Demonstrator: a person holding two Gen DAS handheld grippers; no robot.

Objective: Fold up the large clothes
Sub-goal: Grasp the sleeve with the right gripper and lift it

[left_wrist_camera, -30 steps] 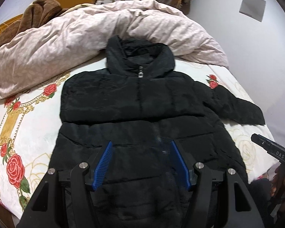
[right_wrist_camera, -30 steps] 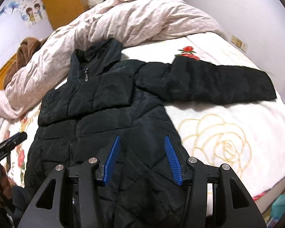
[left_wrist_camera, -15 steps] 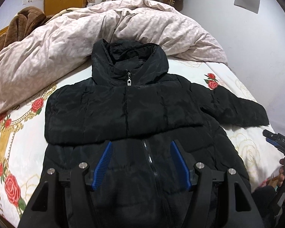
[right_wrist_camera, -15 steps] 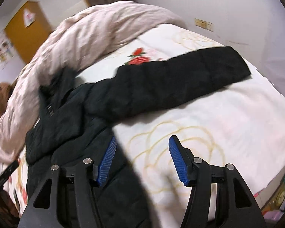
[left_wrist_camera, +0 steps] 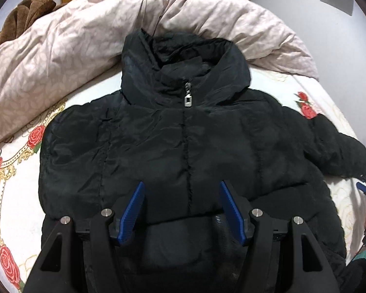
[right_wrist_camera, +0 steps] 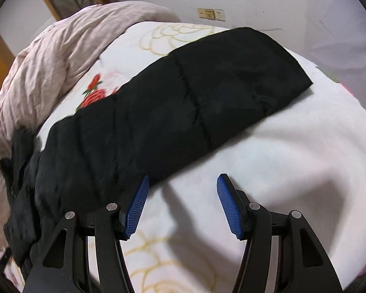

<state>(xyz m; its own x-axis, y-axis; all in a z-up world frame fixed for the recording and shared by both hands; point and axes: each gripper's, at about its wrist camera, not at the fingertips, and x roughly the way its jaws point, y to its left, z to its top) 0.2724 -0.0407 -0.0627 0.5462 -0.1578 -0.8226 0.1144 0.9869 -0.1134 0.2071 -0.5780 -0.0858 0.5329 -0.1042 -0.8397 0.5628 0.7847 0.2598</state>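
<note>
Right gripper [right_wrist_camera: 183, 183] nearer quilted sleeve [right_wrist_camera: 207, 85]

Black jacket [left_wrist_camera: 183, 146], rose-patterned white sheet [left_wrist_camera: 14, 171], pale pink duvet [left_wrist_camera: 61, 48].

jacket [left_wrist_camera: 183, 146] flat on bed [left_wrist_camera: 19, 195], hood toward duvet [left_wrist_camera: 61, 48] behind (sleeve [right_wrist_camera: 195, 92] stretched sideways)
</note>
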